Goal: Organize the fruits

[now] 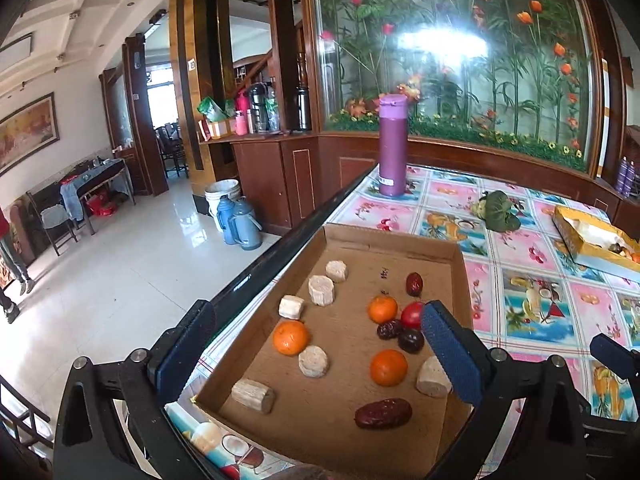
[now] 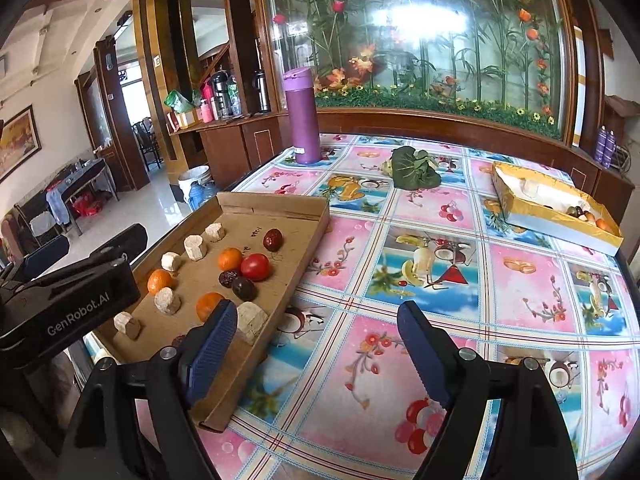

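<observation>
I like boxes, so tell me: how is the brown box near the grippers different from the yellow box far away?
The brown cardboard box is plain brown inside and out; the yellow box has golden walls and a white lining. The brown box sits at the table's left edge, close by; the yellow box sits far off at the right. The brown box's pieces are spread out; the yellow box's few are bunched at one end. Both are shallow, open-topped and hold small oranges.

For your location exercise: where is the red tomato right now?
The red tomato lies in the cardboard tray, toward its right wall, touching an orange on its left, with dark dates just in front.
</observation>
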`<state>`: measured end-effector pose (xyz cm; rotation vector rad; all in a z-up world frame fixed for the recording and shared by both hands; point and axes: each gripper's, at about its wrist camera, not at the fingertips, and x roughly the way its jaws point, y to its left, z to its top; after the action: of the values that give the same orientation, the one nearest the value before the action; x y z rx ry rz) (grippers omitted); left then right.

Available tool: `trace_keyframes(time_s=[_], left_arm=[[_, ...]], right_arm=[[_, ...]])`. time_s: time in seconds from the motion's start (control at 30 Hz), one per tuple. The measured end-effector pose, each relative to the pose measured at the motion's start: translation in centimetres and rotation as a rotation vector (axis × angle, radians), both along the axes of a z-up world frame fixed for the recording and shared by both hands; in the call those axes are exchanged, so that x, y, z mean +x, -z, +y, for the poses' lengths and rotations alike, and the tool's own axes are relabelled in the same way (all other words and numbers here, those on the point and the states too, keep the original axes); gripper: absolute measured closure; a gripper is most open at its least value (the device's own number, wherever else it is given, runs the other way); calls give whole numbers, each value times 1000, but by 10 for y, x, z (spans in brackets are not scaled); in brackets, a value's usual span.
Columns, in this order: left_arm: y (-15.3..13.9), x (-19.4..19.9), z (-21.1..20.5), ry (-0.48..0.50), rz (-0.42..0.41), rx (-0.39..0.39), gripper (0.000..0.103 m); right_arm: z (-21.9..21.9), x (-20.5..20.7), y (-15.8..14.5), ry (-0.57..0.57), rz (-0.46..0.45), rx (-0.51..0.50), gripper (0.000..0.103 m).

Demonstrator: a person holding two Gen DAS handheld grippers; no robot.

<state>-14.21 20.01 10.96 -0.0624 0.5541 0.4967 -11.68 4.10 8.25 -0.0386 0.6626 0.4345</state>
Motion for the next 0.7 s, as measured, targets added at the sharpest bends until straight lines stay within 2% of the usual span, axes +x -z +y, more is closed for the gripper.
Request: trace_keyframes(time_s=[0.7], left_arm=[[21,14,12,51,77,-77,0]], right_arm=[[17,7,15,2,58,-35,16]])
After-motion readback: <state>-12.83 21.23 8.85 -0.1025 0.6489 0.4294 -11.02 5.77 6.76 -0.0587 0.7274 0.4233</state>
